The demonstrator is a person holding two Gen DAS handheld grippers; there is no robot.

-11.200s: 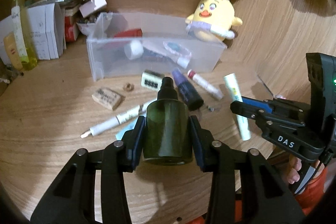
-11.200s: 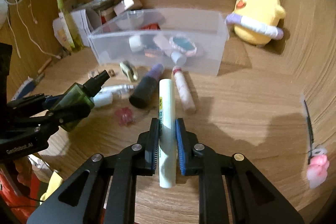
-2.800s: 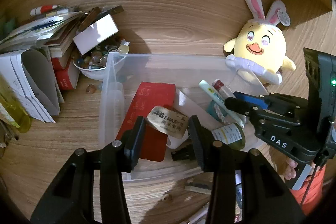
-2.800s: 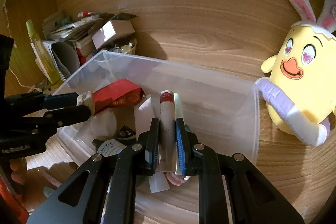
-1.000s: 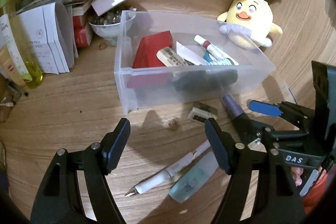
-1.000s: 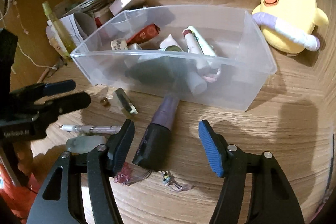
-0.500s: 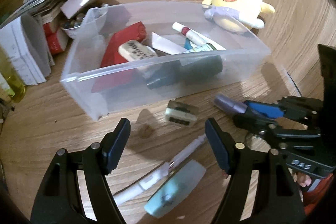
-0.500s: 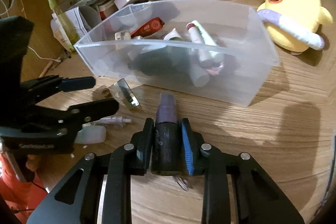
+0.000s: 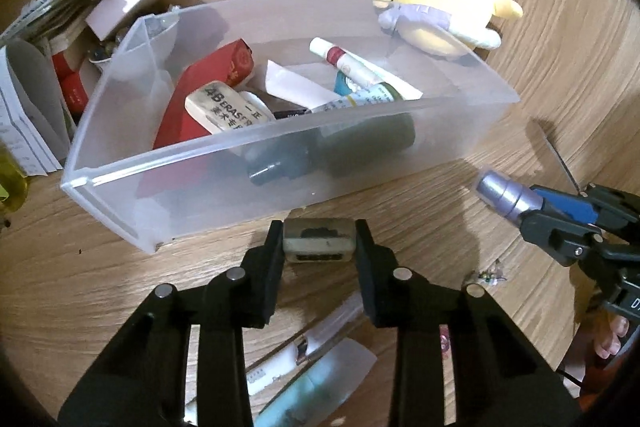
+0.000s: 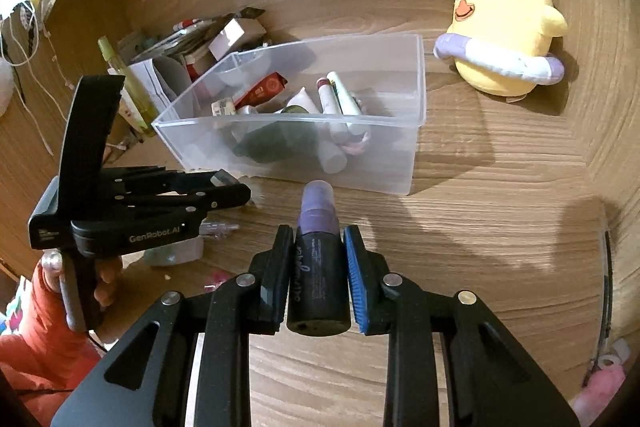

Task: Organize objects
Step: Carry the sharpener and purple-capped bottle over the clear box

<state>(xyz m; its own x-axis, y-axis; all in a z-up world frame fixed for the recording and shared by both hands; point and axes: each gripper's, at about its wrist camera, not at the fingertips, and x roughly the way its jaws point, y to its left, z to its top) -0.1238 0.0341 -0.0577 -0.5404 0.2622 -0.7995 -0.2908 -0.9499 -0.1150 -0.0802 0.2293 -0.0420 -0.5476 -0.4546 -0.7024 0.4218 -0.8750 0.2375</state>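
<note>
Left tongs (image 9: 319,245) clamped on a small eraser (image 9: 319,242) and right tongs (image 10: 315,263) clamped on a purple bottle (image 10: 318,263), its length pointing up-frame, both face the clear bin (image 10: 418,83) just above them on the table (image 10: 500,227).

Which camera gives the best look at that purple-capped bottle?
The right wrist view: the purple-capped bottle fills the centre, clamped in the right gripper. The left wrist view shows only its cap end poking from the gripper at the edge.

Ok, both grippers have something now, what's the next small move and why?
Probably carry both over the clear bin and let go. The right gripper clamps the purple bottle, the left gripper clamps the small grey block, and similar items already lie inside the bin, just ahead.
</note>
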